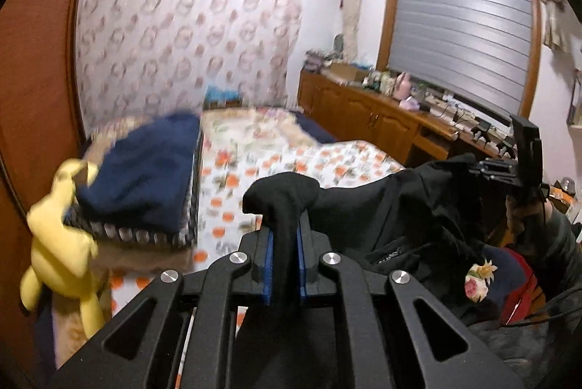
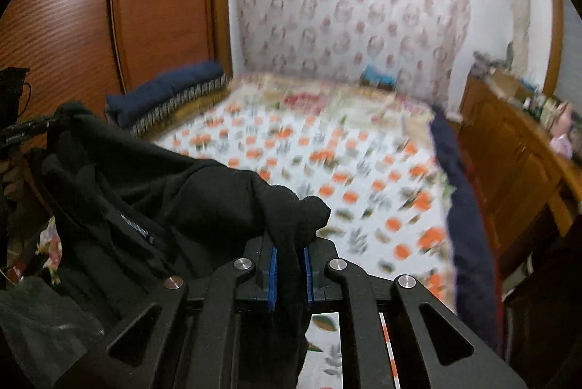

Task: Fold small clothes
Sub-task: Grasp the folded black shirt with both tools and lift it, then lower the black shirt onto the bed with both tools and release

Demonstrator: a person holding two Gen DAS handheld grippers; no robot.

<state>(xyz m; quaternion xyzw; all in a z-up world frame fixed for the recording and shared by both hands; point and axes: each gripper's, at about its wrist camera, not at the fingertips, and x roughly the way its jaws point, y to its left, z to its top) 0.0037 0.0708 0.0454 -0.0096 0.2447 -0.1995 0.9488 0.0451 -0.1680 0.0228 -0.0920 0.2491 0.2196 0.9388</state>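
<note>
A black garment hangs stretched in the air between my two grippers, above the bed. My left gripper is shut on one bunched corner of it, the cloth pinched between the blue pads. My right gripper is shut on the other bunched corner. In the left wrist view the right gripper shows at the far right, holding the cloth's other end. In the right wrist view the left gripper shows at the far left. A small label shows on the garment.
The bed with an orange-flowered sheet lies below and ahead. A dark blue blanket and a yellow plush toy lie at its left, by a wooden wardrobe. A wooden dresser with clutter stands right, under a window.
</note>
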